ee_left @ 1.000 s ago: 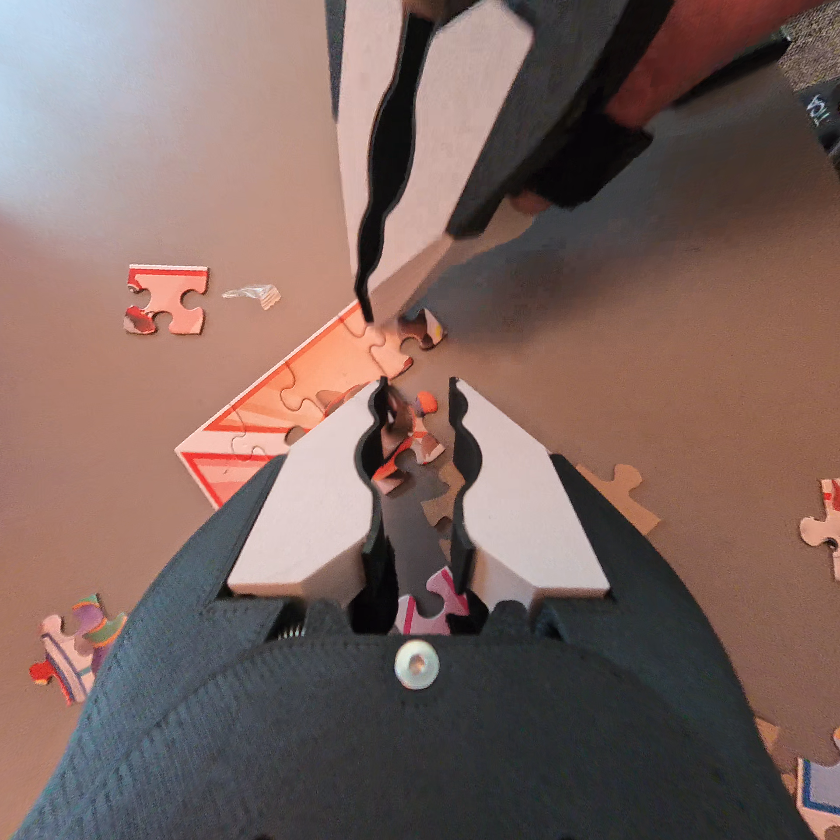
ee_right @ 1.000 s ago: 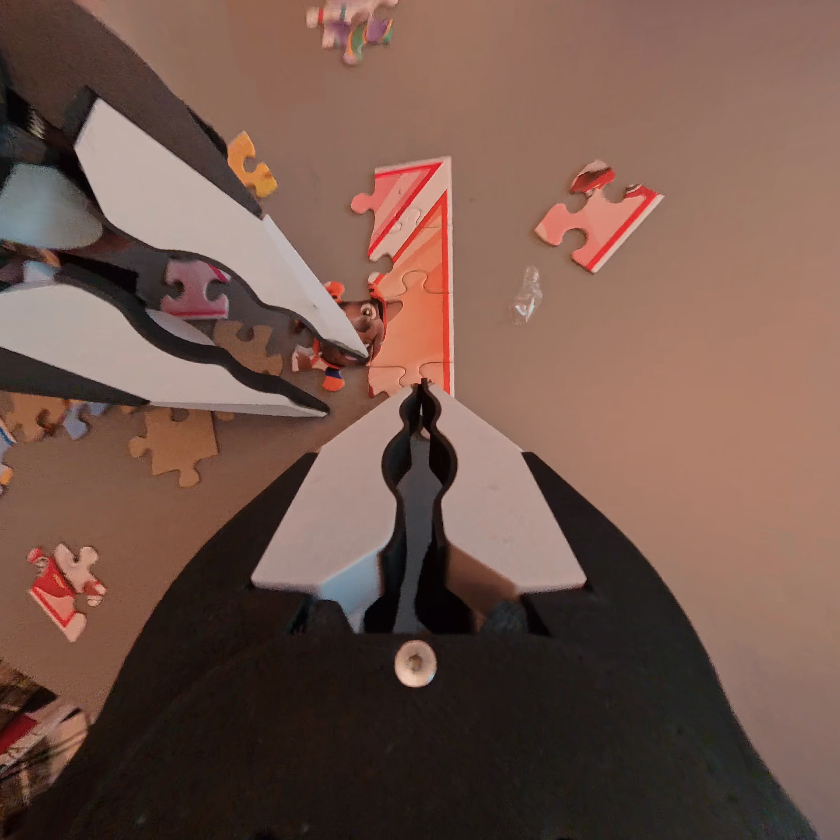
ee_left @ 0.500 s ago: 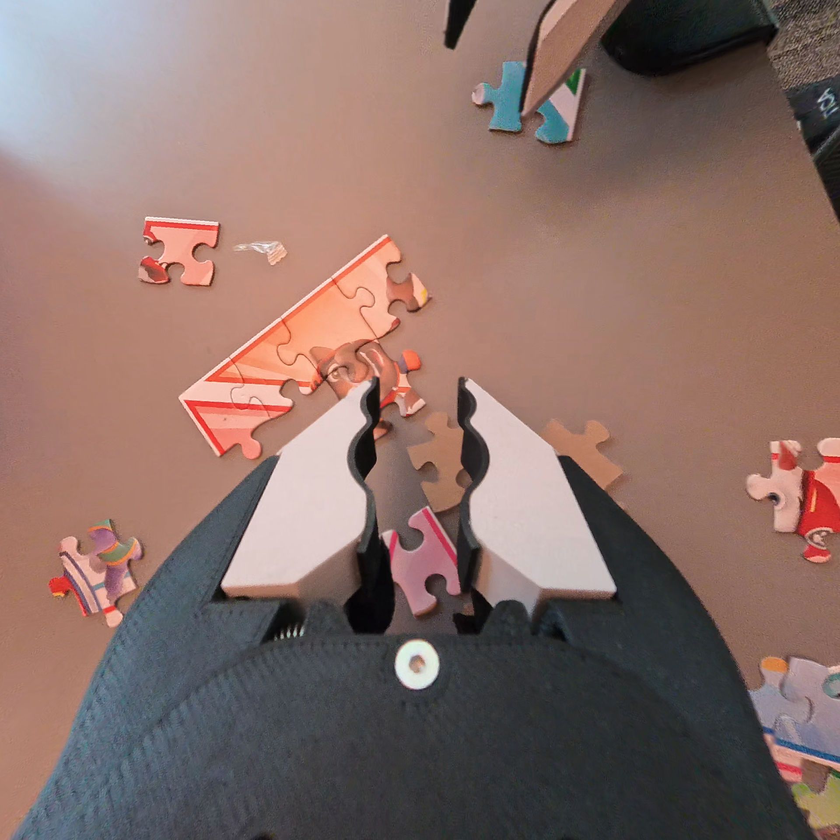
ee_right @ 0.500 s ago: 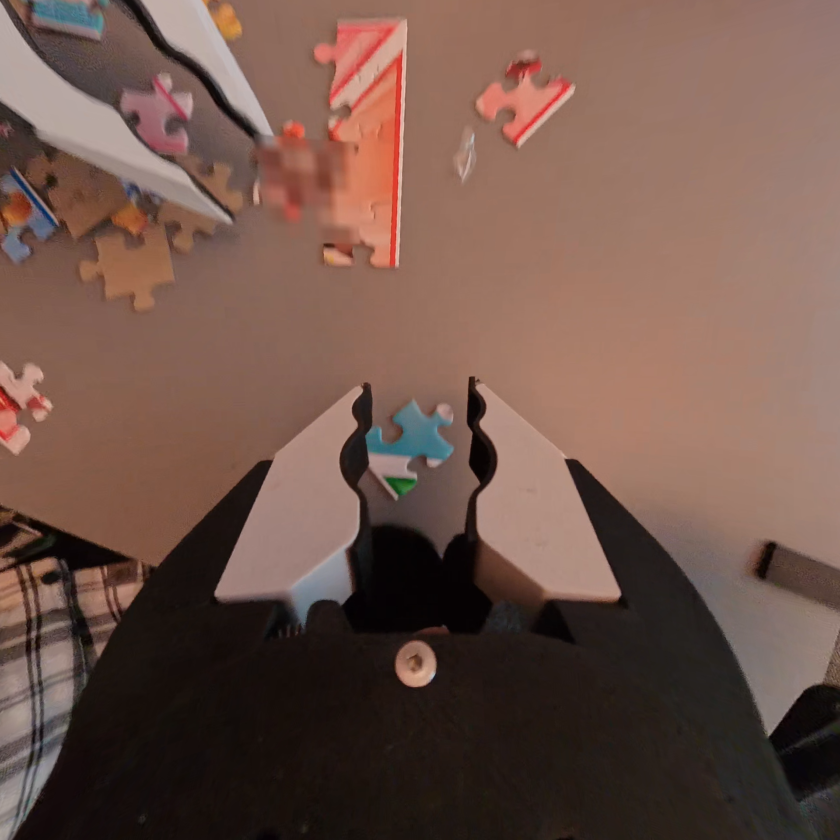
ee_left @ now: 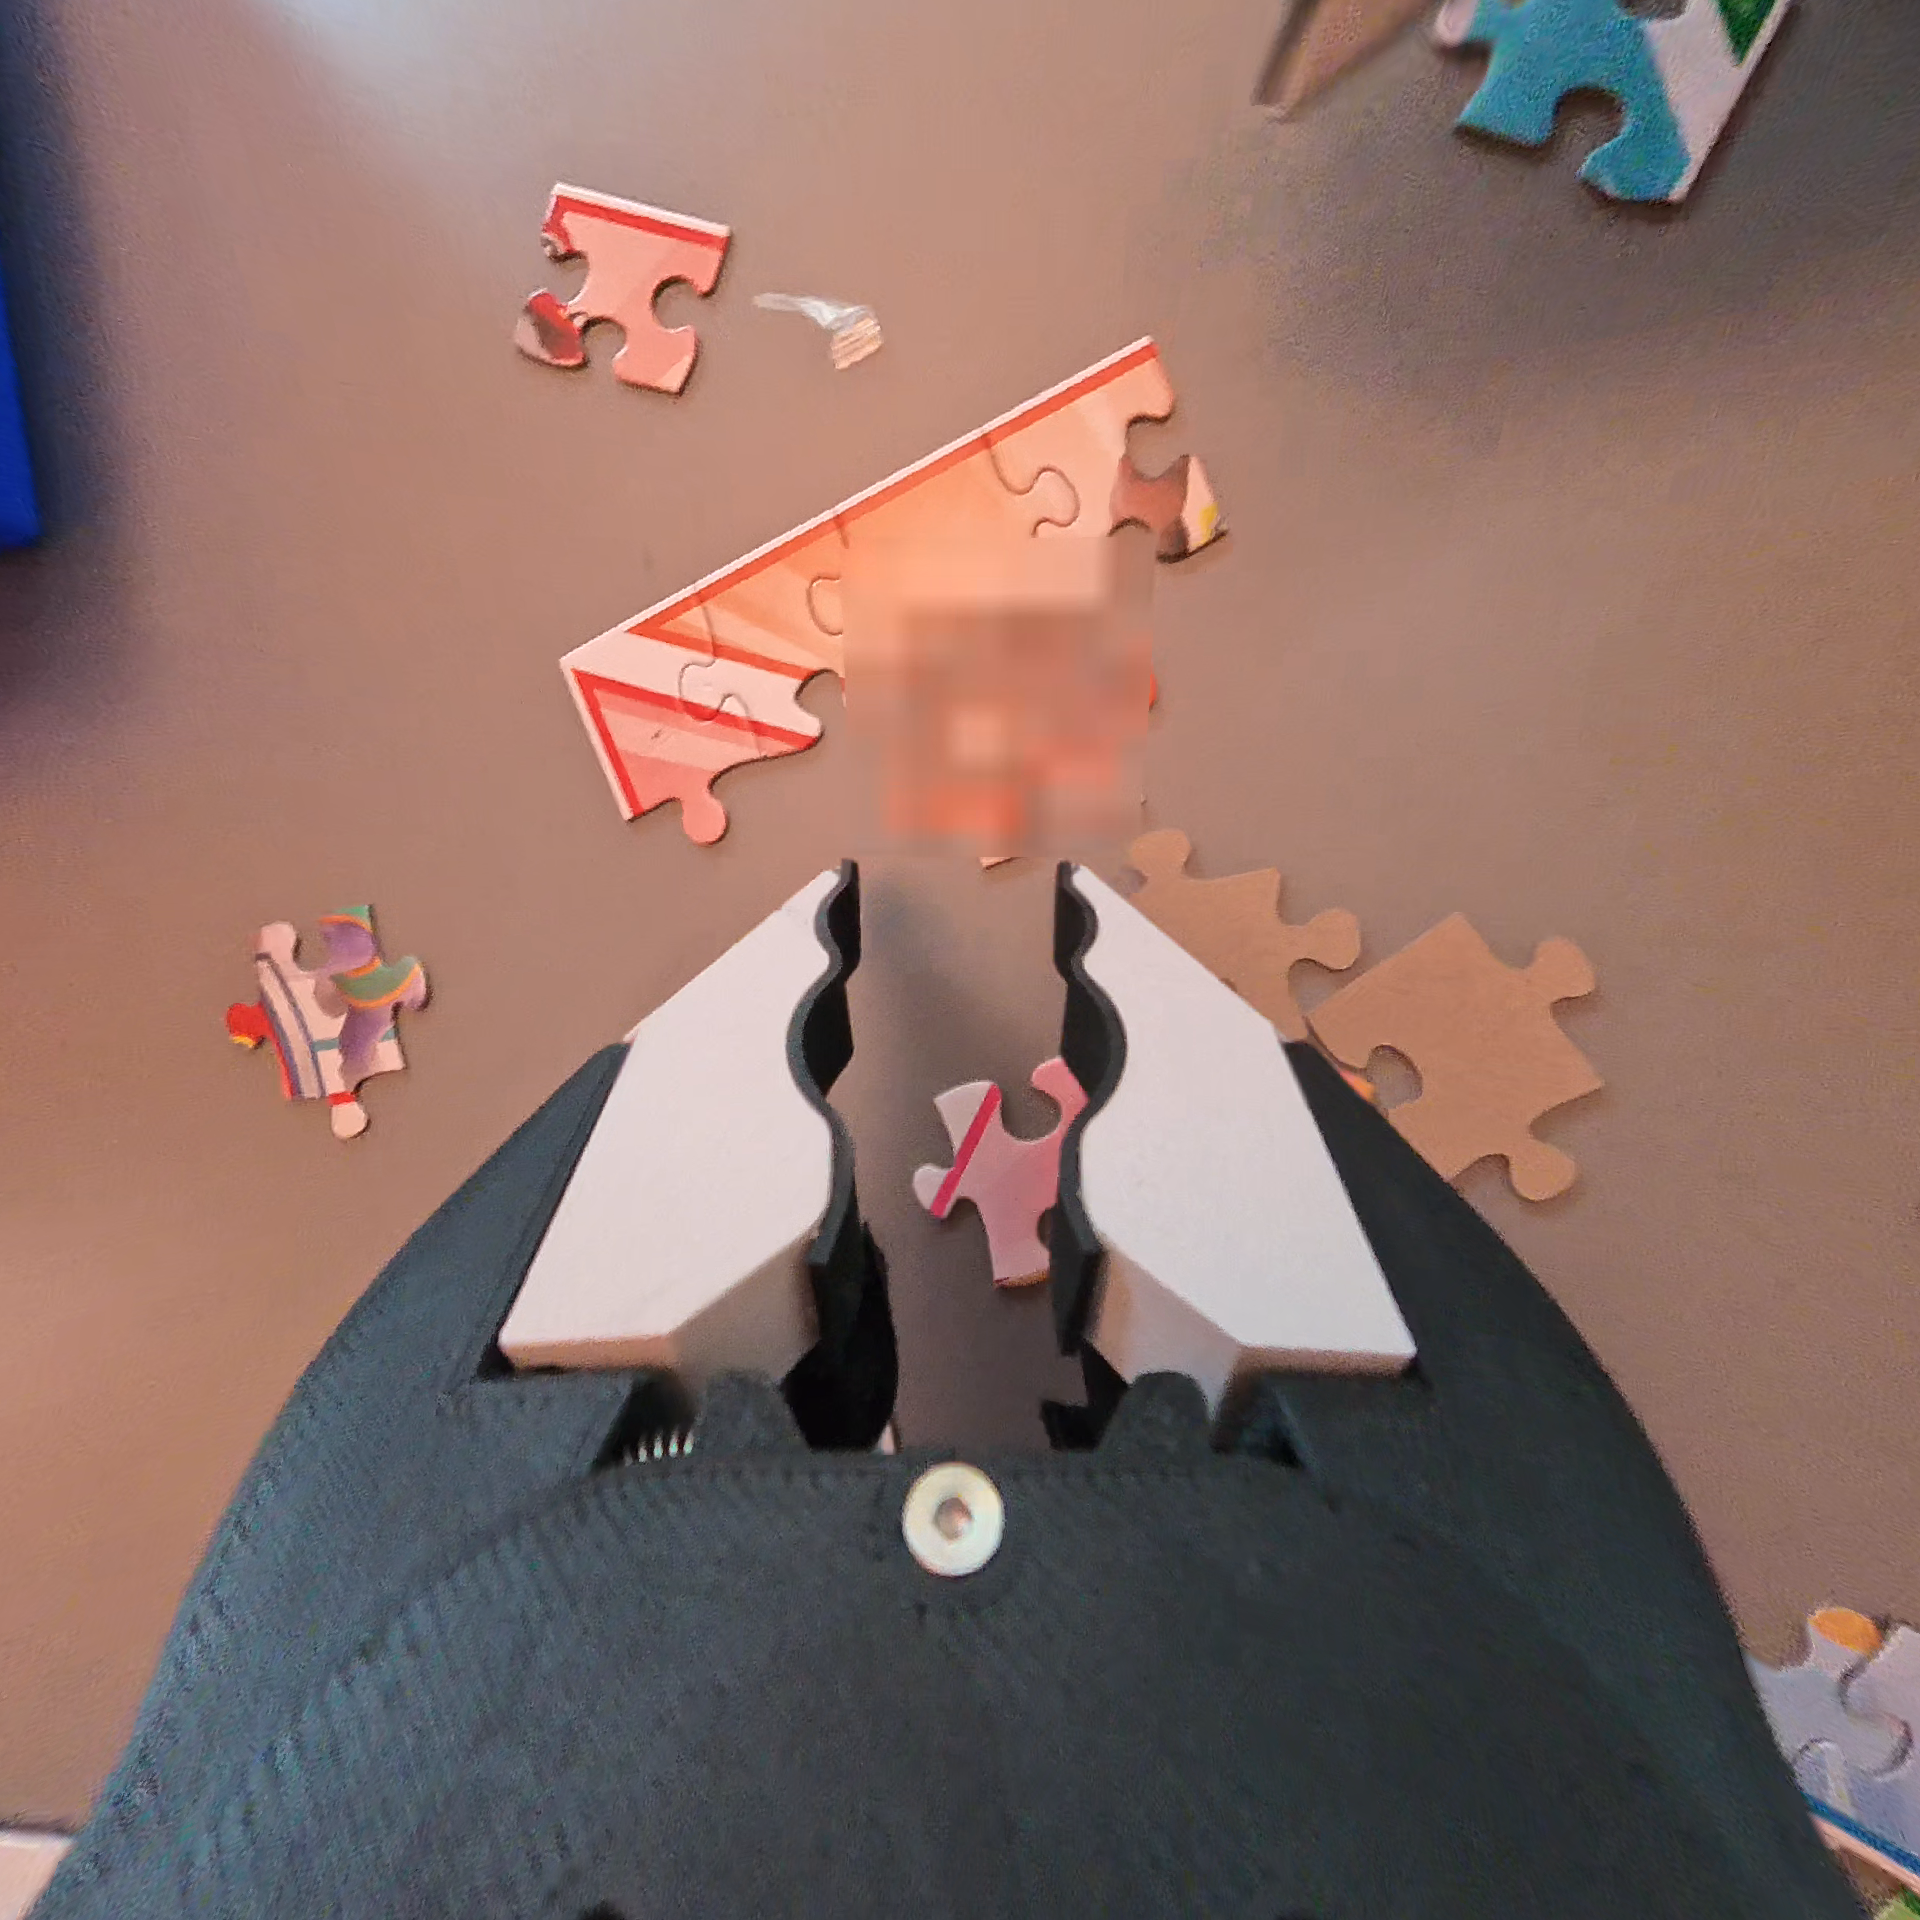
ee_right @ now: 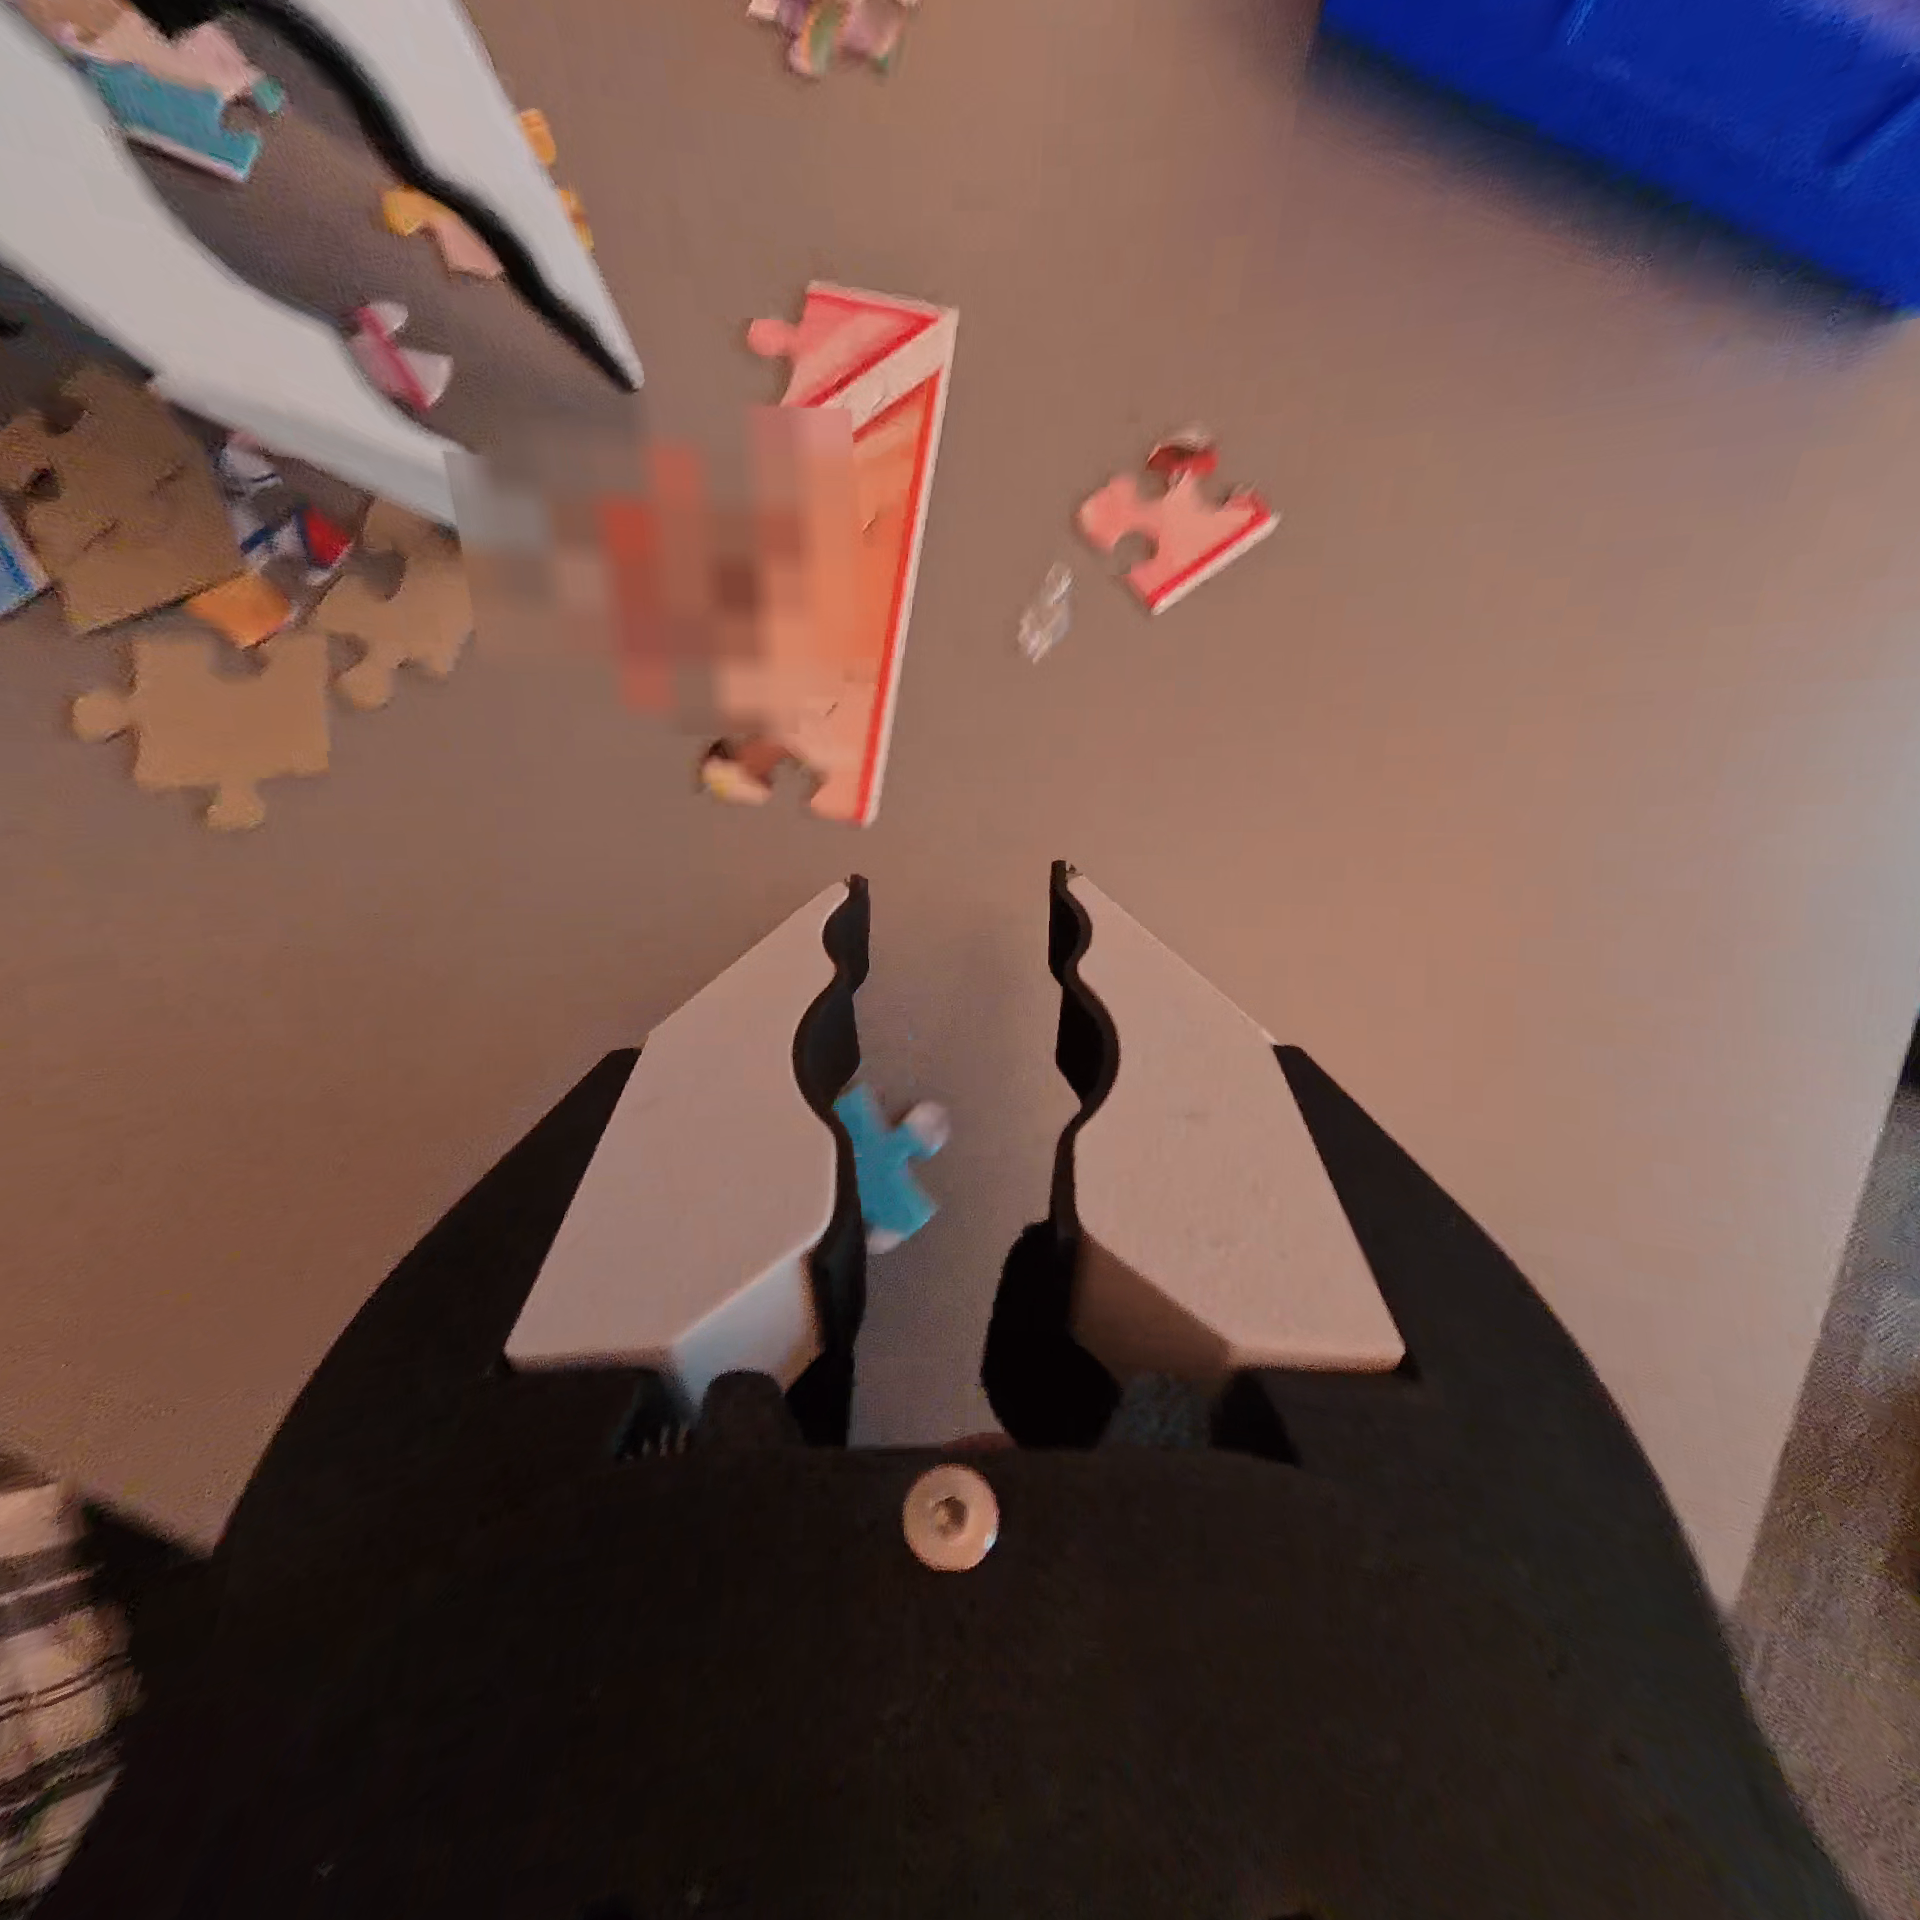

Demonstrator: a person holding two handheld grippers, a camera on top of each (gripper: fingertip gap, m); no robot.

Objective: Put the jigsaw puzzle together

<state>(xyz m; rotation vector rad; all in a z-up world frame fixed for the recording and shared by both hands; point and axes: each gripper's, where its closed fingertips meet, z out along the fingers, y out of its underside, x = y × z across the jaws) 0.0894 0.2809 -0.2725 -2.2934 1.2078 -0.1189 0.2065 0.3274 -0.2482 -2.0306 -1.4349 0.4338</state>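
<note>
The left gripper hangs wide and empty over a pink piece, near the joined strip on the table. The right gripper, shut a second ago, is now wide over a blue piece. Next, I think, one must pinch a piece.
</note>
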